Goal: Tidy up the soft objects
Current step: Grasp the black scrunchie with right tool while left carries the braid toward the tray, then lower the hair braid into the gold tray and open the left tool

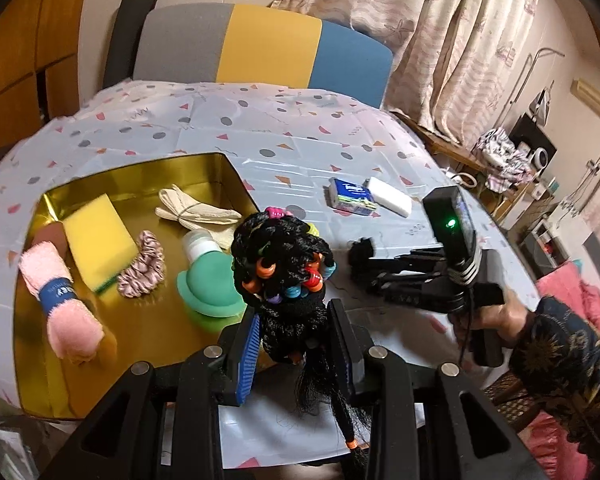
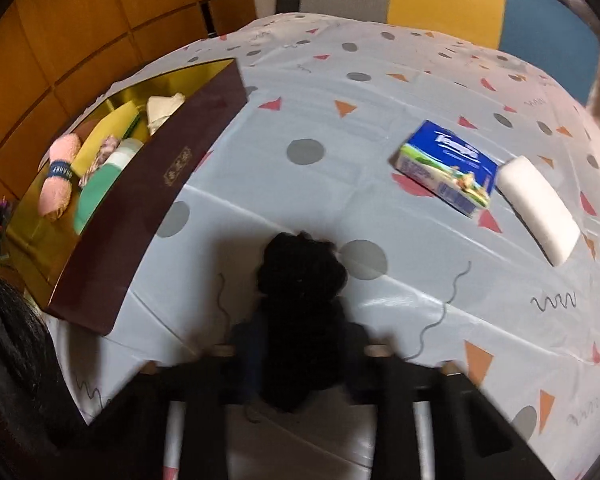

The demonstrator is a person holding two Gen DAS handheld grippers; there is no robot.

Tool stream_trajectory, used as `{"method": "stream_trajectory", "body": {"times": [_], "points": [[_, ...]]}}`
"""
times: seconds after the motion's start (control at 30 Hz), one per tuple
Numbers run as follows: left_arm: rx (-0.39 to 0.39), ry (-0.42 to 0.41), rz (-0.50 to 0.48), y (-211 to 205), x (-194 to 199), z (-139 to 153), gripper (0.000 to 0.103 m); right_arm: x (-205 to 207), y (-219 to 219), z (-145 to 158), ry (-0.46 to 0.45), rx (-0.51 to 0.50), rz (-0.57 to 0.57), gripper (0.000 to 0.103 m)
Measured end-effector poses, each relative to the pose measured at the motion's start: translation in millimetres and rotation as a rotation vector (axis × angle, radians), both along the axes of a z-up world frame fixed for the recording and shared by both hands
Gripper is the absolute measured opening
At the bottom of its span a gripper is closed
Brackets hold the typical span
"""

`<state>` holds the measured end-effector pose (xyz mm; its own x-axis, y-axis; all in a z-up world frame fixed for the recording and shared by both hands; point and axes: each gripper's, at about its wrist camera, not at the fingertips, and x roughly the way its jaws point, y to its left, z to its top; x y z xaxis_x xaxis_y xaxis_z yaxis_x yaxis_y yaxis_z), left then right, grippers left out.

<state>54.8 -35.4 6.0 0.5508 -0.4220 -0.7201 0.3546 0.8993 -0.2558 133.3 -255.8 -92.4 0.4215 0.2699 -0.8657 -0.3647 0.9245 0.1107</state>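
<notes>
My left gripper (image 1: pixel 294 312) is shut on a black braided hairpiece (image 1: pixel 284 264) strung with coloured beads, held above the near right edge of the gold-lined box (image 1: pixel 220 157); loose braids hang below the fingers. The box (image 2: pixel 140 216) holds a pink rolled towel (image 1: pixel 58 300), a yellow sponge (image 1: pixel 96 236), a pink scrunchie (image 1: pixel 142 266), a green bottle (image 1: pixel 210 280) and cream socks (image 1: pixel 192 210). My right gripper (image 2: pixel 300 336), blurred, is shut on a black fluffy puff (image 2: pixel 300 272) low over the tablecloth, right of the box. In the left wrist view that puff (image 1: pixel 362 248) sticks out of the right gripper (image 1: pixel 366 270).
A blue tissue pack (image 2: pixel 448 168) and a white foam block (image 2: pixel 540 208) lie on the patterned tablecloth (image 2: pixel 340 80) to the far right. A grey, yellow and blue chair (image 1: pixel 268 48) stands behind the table. A person's hand and patterned sleeve (image 1: pixel 560 356) hold the right gripper.
</notes>
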Motion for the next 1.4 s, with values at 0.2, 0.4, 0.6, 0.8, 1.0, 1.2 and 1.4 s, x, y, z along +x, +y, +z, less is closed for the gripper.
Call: {"method": "stream_trajectory", "body": {"times": [0.2, 0.4, 0.6, 0.8, 1.0, 1.2, 1.4], "points": [[0.014, 0.006, 0.011, -0.7, 0.8, -2.8, 0.032, 4.9, -10.9, -4.8, 0.011, 0.047, -0.018, 0.02], [0.024, 0.009, 0.008, -2.8, -0.2, -5.0, 0.032, -1.2, -6.4, -5.0, -0.027, 0.017, -0.009, 0.02], [0.028, 0.013, 0.014, 1.0, -1.1, -8.2, 0.032, -4.3, -1.2, -6.1, -0.069, -0.02, 0.004, 0.02], [0.045, 0.008, 0.034, 10.1, -2.2, -10.6, 0.032, -4.1, -2.2, -6.2, -0.078, -0.029, 0.007, 0.02], [0.022, 0.005, 0.054, 25.9, -4.2, -8.1, 0.032, -5.5, -1.3, -6.2, -0.087, -0.033, 0.011, 0.02], [0.011, -0.02, 0.102, 64.6, -4.3, 2.0, 0.032, -6.1, 0.0, -6.3, -0.091, -0.037, 0.014, 0.02], [0.065, -0.038, 0.161, 99.6, 12.9, 6.0, 0.032, -5.3, 0.3, -6.2, -0.091, -0.041, 0.015, 0.02]]}}
